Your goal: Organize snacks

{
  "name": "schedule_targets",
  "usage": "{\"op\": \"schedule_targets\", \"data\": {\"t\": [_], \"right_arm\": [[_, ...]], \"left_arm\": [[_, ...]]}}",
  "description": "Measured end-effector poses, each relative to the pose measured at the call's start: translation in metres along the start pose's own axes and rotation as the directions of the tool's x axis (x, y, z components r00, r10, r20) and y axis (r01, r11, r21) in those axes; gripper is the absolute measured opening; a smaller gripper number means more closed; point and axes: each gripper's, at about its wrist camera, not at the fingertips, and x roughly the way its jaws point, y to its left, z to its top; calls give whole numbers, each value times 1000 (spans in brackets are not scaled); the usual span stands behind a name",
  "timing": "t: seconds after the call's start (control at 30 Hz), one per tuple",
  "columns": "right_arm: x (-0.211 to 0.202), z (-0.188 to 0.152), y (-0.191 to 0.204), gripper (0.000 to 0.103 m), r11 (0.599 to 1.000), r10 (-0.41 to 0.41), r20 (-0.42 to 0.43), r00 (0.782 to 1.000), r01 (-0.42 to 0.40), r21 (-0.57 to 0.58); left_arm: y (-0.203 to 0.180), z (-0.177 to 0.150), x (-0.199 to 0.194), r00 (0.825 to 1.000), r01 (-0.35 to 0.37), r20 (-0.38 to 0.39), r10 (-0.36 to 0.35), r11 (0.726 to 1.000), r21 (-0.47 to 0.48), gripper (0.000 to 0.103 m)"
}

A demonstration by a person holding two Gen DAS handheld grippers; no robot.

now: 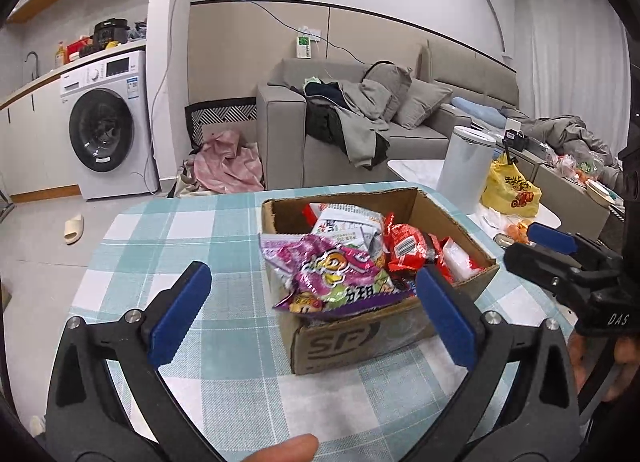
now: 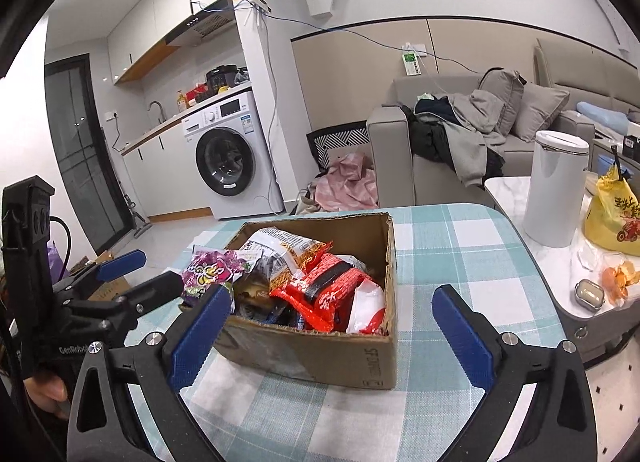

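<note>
An open cardboard box [image 1: 352, 338] [image 2: 320, 358] stands on the checked tablecloth, filled with snack bags. A purple bag [image 1: 336, 278] [image 2: 212, 268] lies over its near-left rim, red packets [image 1: 408, 248] [image 2: 328, 290] sit in the middle, and a white-and-orange bag [image 2: 280, 250] is at the back. My left gripper [image 1: 316, 310] is open just short of the box, nothing between its blue pads [image 1: 180, 314]. My right gripper [image 2: 332, 336] is open too, its pads either side of the box's near corner without touching. Each gripper shows at the edge of the other's view.
The table [image 1: 172, 234] has a teal and white checked cloth. Beside it a white marble table [image 2: 580, 262] carries a white canister [image 2: 556, 186], a yellow bag [image 2: 612, 214], orange peel and a small tin. A grey sofa with clothes and a washing machine stand behind.
</note>
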Motion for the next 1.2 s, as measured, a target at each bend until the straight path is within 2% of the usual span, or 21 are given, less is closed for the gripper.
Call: {"op": "schedule_targets", "data": {"t": [0.37,0.67,1.03,1.2], "right_arm": [[-16,-26,-3,103,999,15,48,999,-13,-40],[-29,-47,-5,103,999,-1,100,995,7,-52],[-37,-65,-2,103,997,-5,142,990,16,-71],[-37,-71,-3,103,997,-15,159,987,28,-78]], "left_arm": [[10,-39,-10,999,-21,33,21,1000,3,102],[14,-70,-21,995,-29,94,28,1000,6,102],[18,-99,-31,992,-30,122,29,1000,5,102],[18,-101,-35,990,-29,138,30,1000,-4,102]]}}
